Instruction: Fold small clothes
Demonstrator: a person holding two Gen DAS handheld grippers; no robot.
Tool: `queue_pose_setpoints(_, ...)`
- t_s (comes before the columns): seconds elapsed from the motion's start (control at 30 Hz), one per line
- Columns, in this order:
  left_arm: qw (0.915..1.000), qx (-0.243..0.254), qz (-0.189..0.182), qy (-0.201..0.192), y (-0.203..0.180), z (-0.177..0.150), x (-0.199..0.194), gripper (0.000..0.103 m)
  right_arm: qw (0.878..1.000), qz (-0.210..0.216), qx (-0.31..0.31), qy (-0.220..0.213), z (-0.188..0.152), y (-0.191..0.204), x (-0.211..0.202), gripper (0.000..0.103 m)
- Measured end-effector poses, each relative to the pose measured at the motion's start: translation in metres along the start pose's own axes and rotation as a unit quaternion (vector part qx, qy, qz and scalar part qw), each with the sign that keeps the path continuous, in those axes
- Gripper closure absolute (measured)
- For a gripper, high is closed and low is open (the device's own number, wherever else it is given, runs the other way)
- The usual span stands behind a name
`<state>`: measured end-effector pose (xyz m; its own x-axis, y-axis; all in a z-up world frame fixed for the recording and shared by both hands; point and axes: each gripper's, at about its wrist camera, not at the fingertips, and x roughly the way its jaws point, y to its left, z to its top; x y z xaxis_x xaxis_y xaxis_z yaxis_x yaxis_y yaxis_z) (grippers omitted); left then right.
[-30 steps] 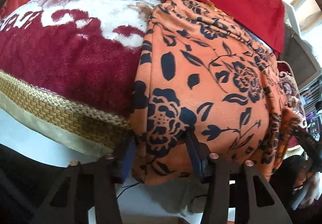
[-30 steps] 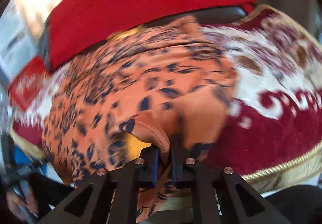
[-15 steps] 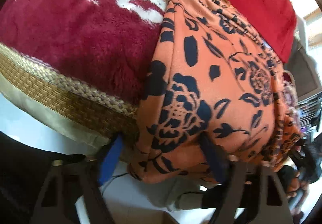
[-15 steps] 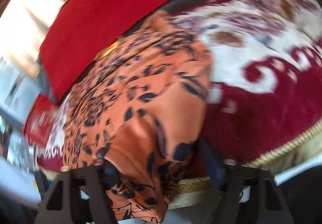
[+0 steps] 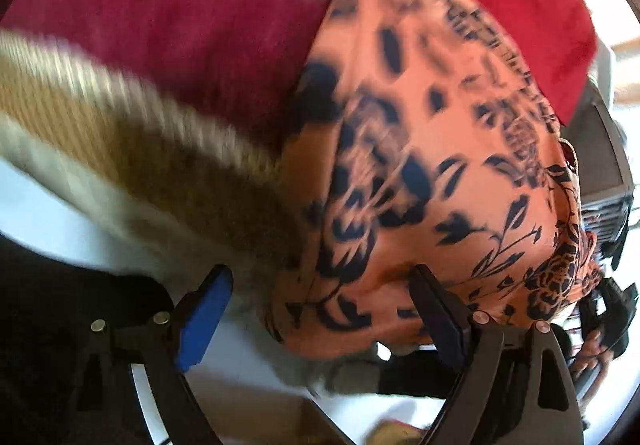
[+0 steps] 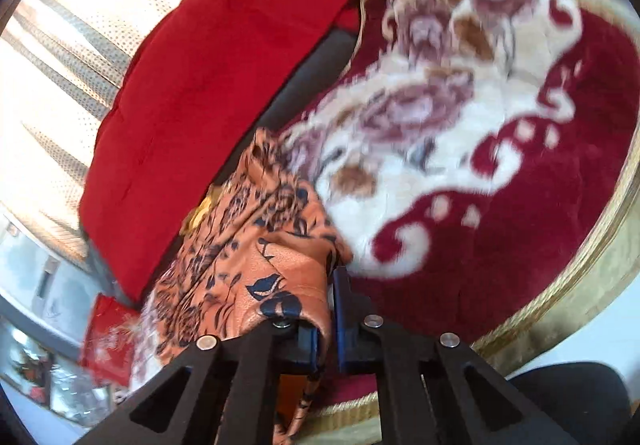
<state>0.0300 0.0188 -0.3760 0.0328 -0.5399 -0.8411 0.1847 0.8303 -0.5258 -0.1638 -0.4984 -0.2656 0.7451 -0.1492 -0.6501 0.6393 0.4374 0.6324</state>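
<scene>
Right tool (image 6: 329, 319) pinching near hem of orange floral garment (image 6: 256, 257) (jaws just closed). Left tool (image 5: 320, 309) spread, jaws just opened, garment's near edge between, pads clear.

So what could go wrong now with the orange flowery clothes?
1. Only the right gripper pinches the orange garment; it bites a thin edge that might slip free.
2. The left gripper has just been opening wide, so that end hangs over the blanket's gold border and may slide to the floor.
3. Pulling one-sided could bunch the cloth instead of folding it flat.
</scene>
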Motion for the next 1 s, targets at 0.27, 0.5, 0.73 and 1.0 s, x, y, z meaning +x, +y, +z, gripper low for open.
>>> queue_pose_setpoints(0.27,0.9988,0.021,-0.039,-0.018,0.0,0.003,-0.001,0.089,0.991,0.051,0.097,0.08,0.002,-0.028,-0.003,0.086)
queue_pose_setpoints(0.5,0.9956,0.056,-0.066,-0.035,-0.021,-0.001,-0.012,0.094,0.989,0.032,0.091,0.116,0.017,-0.047,-0.03,0.035)
queue_pose_setpoints(0.73,0.9969,0.036,-0.067,-0.018,-0.004,0.002,-0.014,0.065,0.987,0.032,0.042,0.154,0.031,-0.047,-0.056,0.035)
queue_pose_setpoints(1.0,0.9978,-0.02,-0.062,0.005,0.018,0.0,0.004,0.025,0.983,0.072,0.099,0.135,0.035,-0.071,-0.067,0.027)
